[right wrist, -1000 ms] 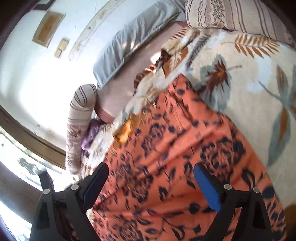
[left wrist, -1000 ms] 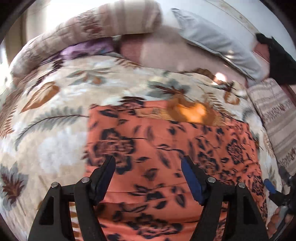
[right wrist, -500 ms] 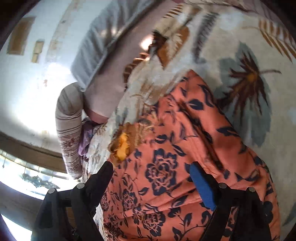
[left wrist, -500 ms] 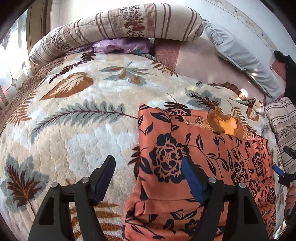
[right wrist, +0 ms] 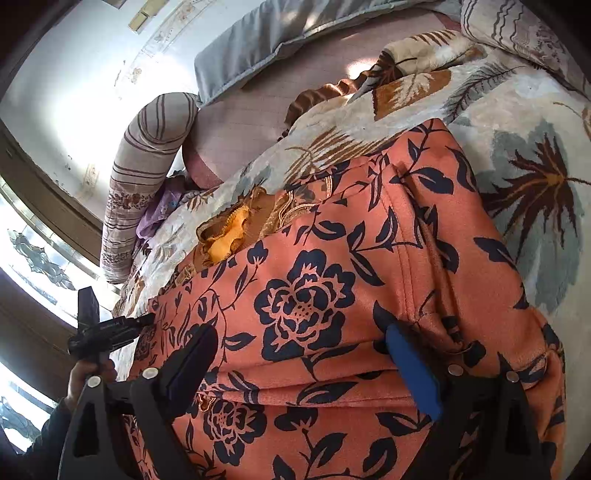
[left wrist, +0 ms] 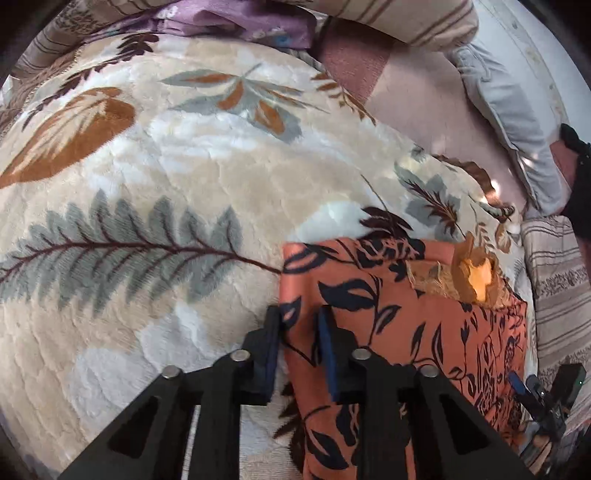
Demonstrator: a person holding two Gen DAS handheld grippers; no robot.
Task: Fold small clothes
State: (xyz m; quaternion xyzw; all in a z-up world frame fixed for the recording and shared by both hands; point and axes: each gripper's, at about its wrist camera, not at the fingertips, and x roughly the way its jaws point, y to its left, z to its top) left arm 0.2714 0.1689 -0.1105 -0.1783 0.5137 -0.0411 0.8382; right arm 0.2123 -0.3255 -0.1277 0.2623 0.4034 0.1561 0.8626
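An orange garment with dark blue flowers (left wrist: 402, 332) lies flat on a cream leaf-patterned blanket (left wrist: 166, 206). It has an embroidered yellow-brown neckline (left wrist: 476, 277). My left gripper (left wrist: 301, 332) is shut on the garment's left edge, the cloth pinched between its pads. In the right wrist view the garment (right wrist: 332, 295) fills the middle. My right gripper (right wrist: 299, 354) is open, its fingers spread wide just above the cloth, holding nothing. The left gripper (right wrist: 146, 319) shows at the garment's far edge in the right wrist view.
A striped bolster (right wrist: 144, 162) and a purple cloth (left wrist: 236, 22) lie at the head of the bed. A grey pillow (left wrist: 506, 110) leans on the wall. A striped cushion (left wrist: 557, 280) sits right of the garment. A window (right wrist: 29, 258) is on the left.
My left gripper has moved left to the garment's left edge and closed on it. My right gripper has stayed open and come lower and closer over the cloth.
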